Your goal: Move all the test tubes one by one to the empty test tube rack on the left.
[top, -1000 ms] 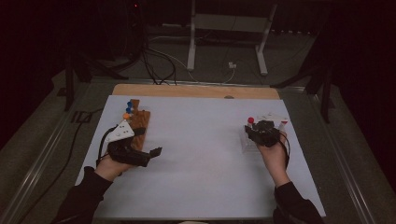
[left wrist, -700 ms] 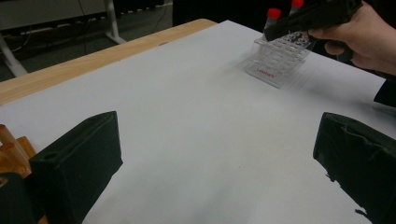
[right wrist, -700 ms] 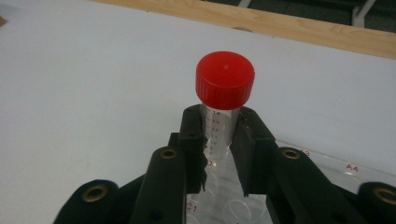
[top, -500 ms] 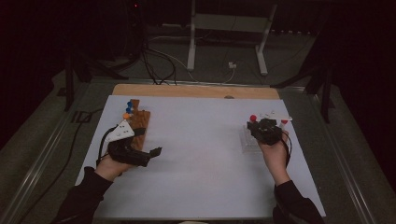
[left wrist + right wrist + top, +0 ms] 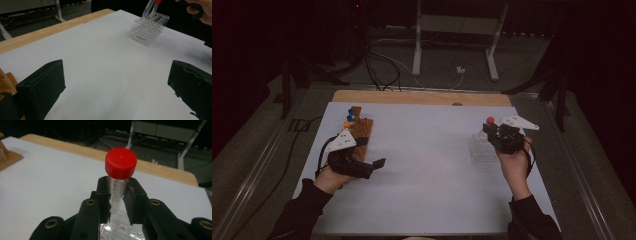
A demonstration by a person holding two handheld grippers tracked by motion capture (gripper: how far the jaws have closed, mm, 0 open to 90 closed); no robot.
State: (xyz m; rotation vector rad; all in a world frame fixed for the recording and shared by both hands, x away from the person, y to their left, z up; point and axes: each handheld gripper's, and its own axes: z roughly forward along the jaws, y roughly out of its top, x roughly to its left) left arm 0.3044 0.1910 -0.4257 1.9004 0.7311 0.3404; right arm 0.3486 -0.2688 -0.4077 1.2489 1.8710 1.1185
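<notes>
tube (image 5: 117,195) tip hidden behind the tongs (image 5: 117,202); rack (image 5: 120,231) cut off below.

Open sheet (image 5: 432,165) mid-table; wooden rack (image 5: 361,131) far left; clear rack (image 5: 482,149) right.

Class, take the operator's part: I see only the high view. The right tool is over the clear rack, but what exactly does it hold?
Observer: The right tool is shut on a clear graduated tube with a red cap.
Operator: Is the tube in the rack yet?
Observer: Its tip hangs just above the clear rack.
Operator: And the left tool?
Observer: The left tool is open, with white table between its jaws.
</notes>
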